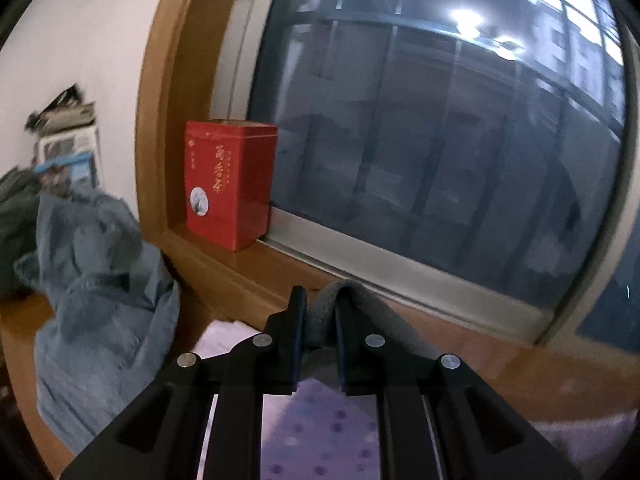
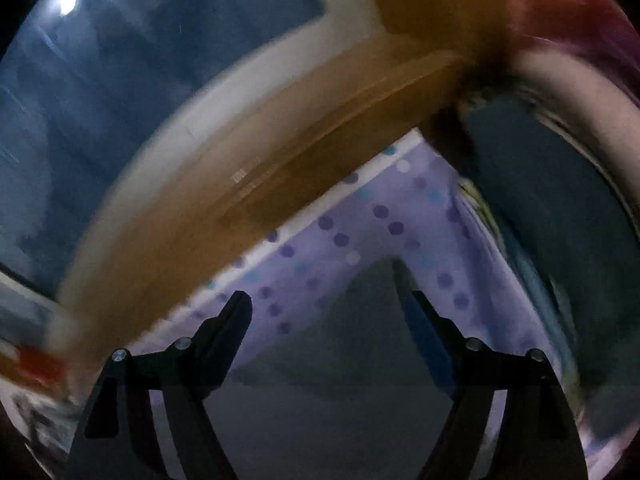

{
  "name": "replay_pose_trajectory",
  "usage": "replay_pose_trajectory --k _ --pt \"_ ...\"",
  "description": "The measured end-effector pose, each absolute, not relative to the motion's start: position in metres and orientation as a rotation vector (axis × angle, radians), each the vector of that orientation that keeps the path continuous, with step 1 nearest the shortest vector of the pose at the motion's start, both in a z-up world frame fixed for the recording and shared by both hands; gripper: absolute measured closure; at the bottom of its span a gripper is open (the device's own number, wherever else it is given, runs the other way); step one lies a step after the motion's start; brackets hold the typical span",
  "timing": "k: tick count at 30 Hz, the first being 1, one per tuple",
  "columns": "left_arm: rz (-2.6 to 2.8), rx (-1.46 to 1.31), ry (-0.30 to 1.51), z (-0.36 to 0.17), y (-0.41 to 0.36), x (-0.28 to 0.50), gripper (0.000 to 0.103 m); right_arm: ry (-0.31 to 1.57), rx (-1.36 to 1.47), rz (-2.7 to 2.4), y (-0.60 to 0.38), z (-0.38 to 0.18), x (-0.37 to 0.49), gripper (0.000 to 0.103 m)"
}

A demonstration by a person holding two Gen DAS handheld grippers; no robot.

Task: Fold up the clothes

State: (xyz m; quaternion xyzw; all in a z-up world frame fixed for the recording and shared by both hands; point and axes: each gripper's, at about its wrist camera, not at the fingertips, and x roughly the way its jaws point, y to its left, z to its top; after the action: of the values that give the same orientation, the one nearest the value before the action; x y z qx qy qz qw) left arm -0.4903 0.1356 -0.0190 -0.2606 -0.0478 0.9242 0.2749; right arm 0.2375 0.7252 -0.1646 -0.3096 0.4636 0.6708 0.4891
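Note:
My left gripper (image 1: 320,300) is shut on a fold of grey knit cloth (image 1: 372,312), which humps up between the fingers and trails down to the right, in front of the window sill. In the blurred right wrist view, my right gripper (image 2: 328,298) stands wide open with nothing pinched. It points down at a flat grey garment (image 2: 340,360) lying on a purple dotted sheet (image 2: 360,220). The same dotted sheet (image 1: 320,432) shows below the left fingers.
A red tea tin (image 1: 230,184) stands on the wooden window sill (image 1: 240,276) against the dark window (image 1: 440,140). A crumpled blue garment (image 1: 100,300) is heaped at the left. A dark cloth (image 2: 540,200) lies at the sheet's right side.

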Motion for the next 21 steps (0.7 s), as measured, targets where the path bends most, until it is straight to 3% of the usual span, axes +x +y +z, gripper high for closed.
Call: replay_pose_trajectory --k 5,8,9,11,12,13,16,19,21 --pt "2.49 -0.714 -0.204 -0.003 0.153 -0.465 0.09 1.208 -0.806 1.549 0.735 -0.198 0.242 0.026" --pt "2.479 -0.739 -0.23 0.002 0.16 -0.459 0.09 1.202 -0.824 1.546 0.734 -0.209 0.246 0.041" --pt "2.476 -0.75 -0.241 0.003 0.162 -0.459 0.09 1.187 -0.828 1.538 0.735 -0.209 0.248 0.059" --pt "2.464 -0.804 -0.262 0.002 0.166 -0.464 0.09 1.213 -0.807 1.551 0.738 -0.206 0.253 0.079" --pt "2.448 -0.876 -0.274 0.0 0.171 -0.471 0.09 1.229 -0.794 1.559 0.739 -0.205 0.256 0.094" --pt "2.428 -0.947 -0.301 -0.002 0.174 -0.479 0.092 1.234 -0.769 1.564 0.74 -0.201 0.258 0.101" --pt "2.373 -0.901 -0.499 0.016 0.165 -0.481 0.093 1.156 -0.532 1.762 0.721 -0.147 0.271 0.101" --pt "2.394 -0.435 -0.563 0.062 0.131 -0.444 0.093 1.046 -0.313 1.906 0.699 -0.099 0.284 0.101" --pt "2.466 -0.264 -0.56 0.07 0.104 -0.427 0.093 0.957 -0.245 1.905 0.681 -0.085 0.296 0.101"
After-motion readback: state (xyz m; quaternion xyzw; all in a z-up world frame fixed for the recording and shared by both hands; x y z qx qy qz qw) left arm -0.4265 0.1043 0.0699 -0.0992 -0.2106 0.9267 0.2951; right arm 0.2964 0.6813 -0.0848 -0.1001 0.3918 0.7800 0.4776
